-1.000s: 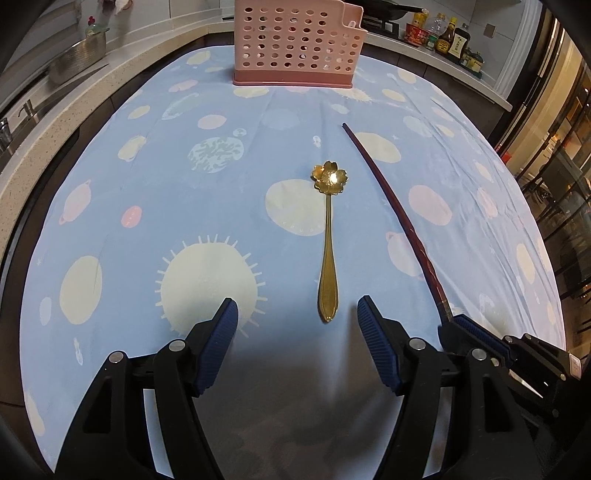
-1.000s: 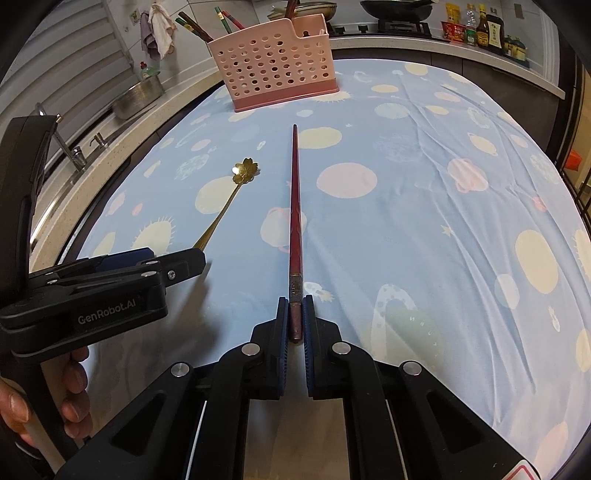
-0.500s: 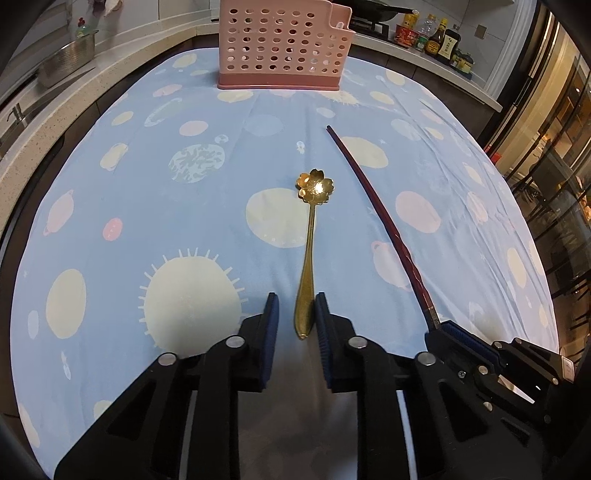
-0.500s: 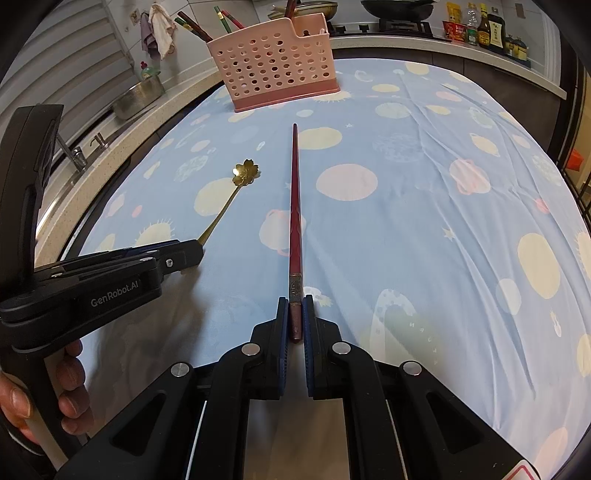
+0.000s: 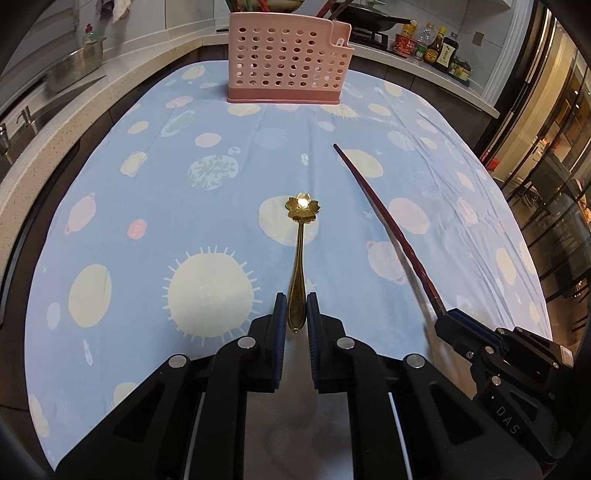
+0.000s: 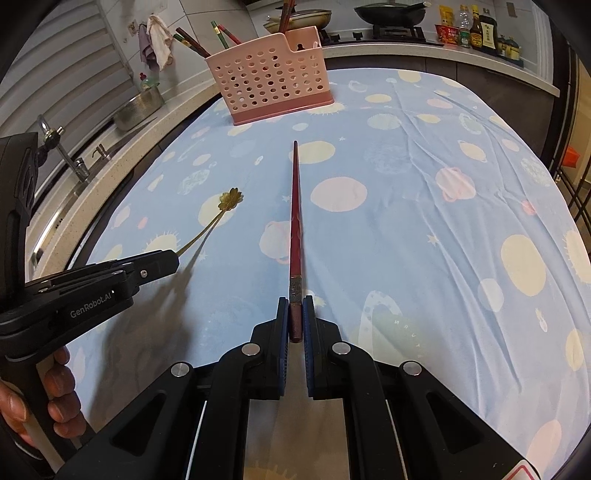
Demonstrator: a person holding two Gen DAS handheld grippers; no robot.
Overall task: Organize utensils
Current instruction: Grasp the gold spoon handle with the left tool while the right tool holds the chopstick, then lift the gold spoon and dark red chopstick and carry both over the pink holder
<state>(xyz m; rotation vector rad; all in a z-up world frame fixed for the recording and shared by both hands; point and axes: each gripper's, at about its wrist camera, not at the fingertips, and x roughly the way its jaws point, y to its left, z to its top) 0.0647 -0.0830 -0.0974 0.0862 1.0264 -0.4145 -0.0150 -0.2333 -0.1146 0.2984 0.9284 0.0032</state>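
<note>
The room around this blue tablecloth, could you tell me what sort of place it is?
Most likely a home kitchen: a wok on a stove, sauce bottles on the counter, and a faucet.

Home kitchen. Evidence: speckled pale stone countertop point(image 5: 92, 107) wrapping the room; steel sink with chrome tap point(image 6: 61, 147); black wok on a gas hob point(image 6: 389, 13); row of sauce bottles and jars point(image 6: 476, 31); steel colander pot point(image 5: 75, 66); cloth hanging on the tiled wall point(image 6: 157, 40).
</note>
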